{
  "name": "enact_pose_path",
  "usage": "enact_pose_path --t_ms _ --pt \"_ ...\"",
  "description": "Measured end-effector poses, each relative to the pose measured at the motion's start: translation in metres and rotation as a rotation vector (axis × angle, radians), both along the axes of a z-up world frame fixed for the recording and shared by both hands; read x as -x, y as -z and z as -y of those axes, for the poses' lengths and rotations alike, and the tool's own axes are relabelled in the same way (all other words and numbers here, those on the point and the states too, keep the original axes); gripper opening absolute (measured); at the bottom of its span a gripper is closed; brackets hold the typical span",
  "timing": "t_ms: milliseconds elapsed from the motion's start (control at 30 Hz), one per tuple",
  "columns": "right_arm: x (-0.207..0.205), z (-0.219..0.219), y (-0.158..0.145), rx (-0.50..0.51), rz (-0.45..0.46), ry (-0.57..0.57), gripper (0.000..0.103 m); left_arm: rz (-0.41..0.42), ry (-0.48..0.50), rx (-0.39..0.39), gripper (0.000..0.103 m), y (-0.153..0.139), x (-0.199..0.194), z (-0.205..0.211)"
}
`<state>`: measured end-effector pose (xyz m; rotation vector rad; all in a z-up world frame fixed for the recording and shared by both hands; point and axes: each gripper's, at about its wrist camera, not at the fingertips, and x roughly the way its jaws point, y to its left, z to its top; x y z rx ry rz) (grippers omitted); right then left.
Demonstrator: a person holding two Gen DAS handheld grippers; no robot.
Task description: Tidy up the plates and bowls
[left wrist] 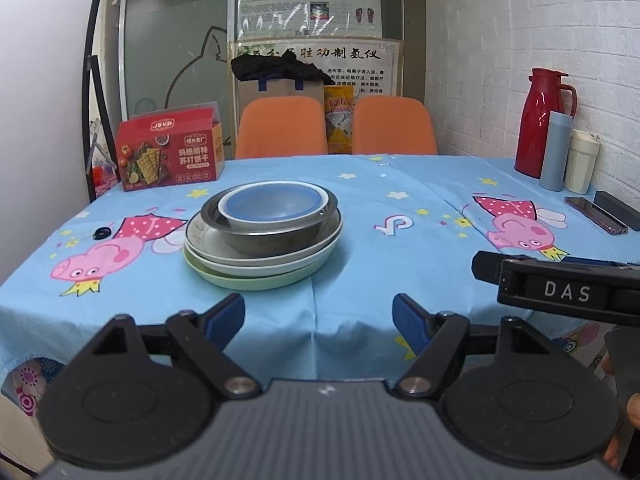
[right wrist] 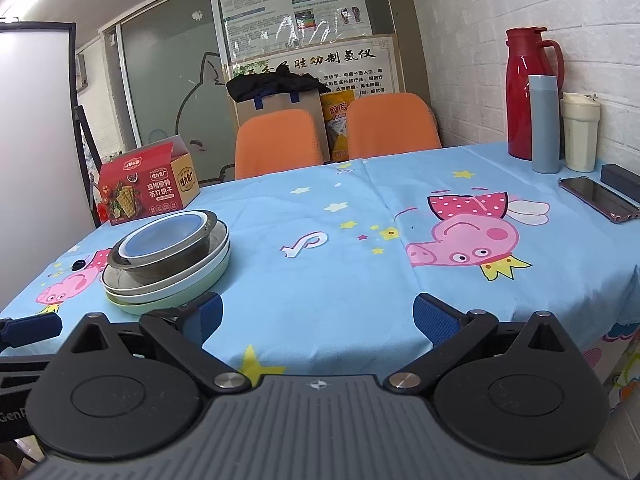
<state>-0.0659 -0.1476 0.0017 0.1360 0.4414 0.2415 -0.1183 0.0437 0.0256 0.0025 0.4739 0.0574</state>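
Note:
One stack stands on the blue cartoon tablecloth (left wrist: pixel 360 240). From the top it holds a blue bowl (left wrist: pixel 276 204) with a white rim, a steel bowl (left wrist: pixel 276 236), a white plate (left wrist: pixel 208 250) and a pale green plate (left wrist: pixel 256 280). My left gripper (left wrist: pixel 319 316) hangs open near the table's front edge, short of the stack, with nothing between its blue pads. In the right wrist view the blue bowl (right wrist: pixel 168 236) and green plate (right wrist: pixel 180 300) sit at the left. My right gripper (right wrist: pixel 318 316) is open and empty, to the right of the stack. Its black body (left wrist: pixel 560 292) shows at the right of the left view.
A red cracker box (left wrist: pixel 168 152) stands at the far left. A red jug (left wrist: pixel 544 120), a grey-blue flask (left wrist: pixel 558 152) and a cream cup (left wrist: pixel 582 162) line the right wall beside a phone (left wrist: pixel 596 216) and a dark case (left wrist: pixel 618 210). Two orange chairs (left wrist: pixel 280 128) stand behind.

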Motion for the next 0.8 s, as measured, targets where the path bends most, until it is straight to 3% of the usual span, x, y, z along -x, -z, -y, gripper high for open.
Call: enact_pose_path --t_ms 800 --pt "0.0027 -0.0021 0.0033 0.001 -0.008 -0.008 0.103 0.001 -0.005 0.023 0.075 0.0019 0.0037 -0.0004"
